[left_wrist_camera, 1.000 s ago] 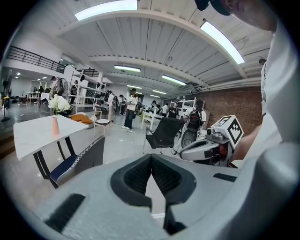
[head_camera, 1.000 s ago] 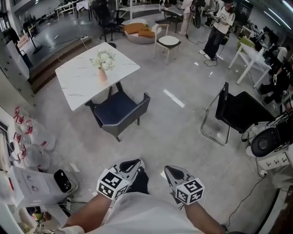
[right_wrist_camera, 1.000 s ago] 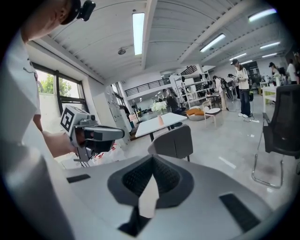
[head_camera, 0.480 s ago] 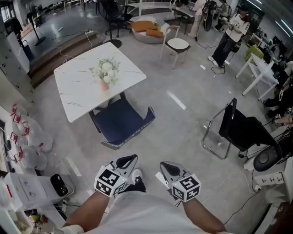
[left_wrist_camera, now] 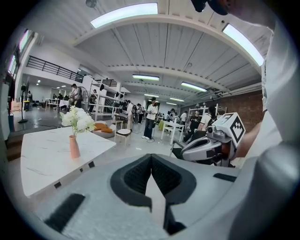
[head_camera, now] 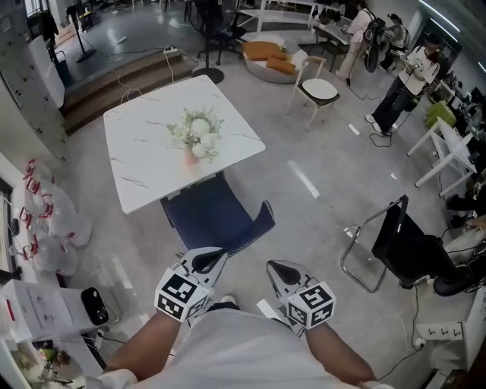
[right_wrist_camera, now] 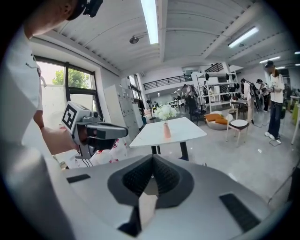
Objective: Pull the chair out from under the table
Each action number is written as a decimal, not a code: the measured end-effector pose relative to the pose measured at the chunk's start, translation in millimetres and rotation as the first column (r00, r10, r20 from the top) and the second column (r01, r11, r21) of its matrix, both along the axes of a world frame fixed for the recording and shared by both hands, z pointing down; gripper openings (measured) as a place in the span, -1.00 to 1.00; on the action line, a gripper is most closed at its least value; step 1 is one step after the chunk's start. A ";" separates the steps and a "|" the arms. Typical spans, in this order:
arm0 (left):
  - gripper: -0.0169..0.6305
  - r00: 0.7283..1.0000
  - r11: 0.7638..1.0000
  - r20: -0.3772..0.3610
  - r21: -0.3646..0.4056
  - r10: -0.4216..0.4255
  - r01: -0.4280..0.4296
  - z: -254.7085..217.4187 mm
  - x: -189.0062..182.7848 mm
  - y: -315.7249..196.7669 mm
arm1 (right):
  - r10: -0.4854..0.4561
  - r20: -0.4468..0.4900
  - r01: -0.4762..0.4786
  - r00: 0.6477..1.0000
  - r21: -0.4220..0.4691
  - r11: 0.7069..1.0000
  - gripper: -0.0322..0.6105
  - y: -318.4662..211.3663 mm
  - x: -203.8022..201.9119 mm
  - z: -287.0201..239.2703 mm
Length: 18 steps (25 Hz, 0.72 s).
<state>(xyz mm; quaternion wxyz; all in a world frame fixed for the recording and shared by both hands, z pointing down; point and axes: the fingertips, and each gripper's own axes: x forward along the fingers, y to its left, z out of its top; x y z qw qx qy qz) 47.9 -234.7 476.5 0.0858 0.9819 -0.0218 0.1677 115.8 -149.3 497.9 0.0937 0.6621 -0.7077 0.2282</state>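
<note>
Two tools poke out low in the head view, both made of smooth grey plastic, each with a black-and-white patterned cube [head_camera: 182,295] on its back. The left tool [head_camera: 206,260] and the right tool [head_camera: 278,270] each have their jaws pressed tight together, with nothing between them. The pads [left_wrist_camera: 136,176] inside look black and ribbed. Both tools hang on the near side of the surface [head_camera: 144,152], close to the chair back, and hold nothing. The surface is a square white top with thin grey lines like marble. Near its middle stands a small pink vase [head_camera: 190,156], and fluffy white flowers [head_camera: 196,129] stick out of it. The chair [head_camera: 220,220] is dark blue and soft-looking, with a curved back edged in pale trim. It sits at the near edge of the surface, its front part tucked under the top and its back toward the tools. The floor [head_camera: 304,197] round the surface is grey and shiny. Only the head view shows the chair, seen from above. The left gripper view looks across the surface from low down. It shows the vase from the side, long ceiling lights [left_wrist_camera: 124,14] high above, and the right tool off to one side. The right gripper view shows the dark legs [right_wrist_camera: 184,151] under the surface, a big window [right_wrist_camera: 77,84] off to one side of it, and the left tool.
</note>
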 end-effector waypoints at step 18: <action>-0.92 0.949 0.949 0.020 0.014 -0.315 0.315 6.0 21.8 -76.2 | -0.264 0.009 0.263 0.964 0.048 0.964 -0.88 -113.8 69.0 -1.3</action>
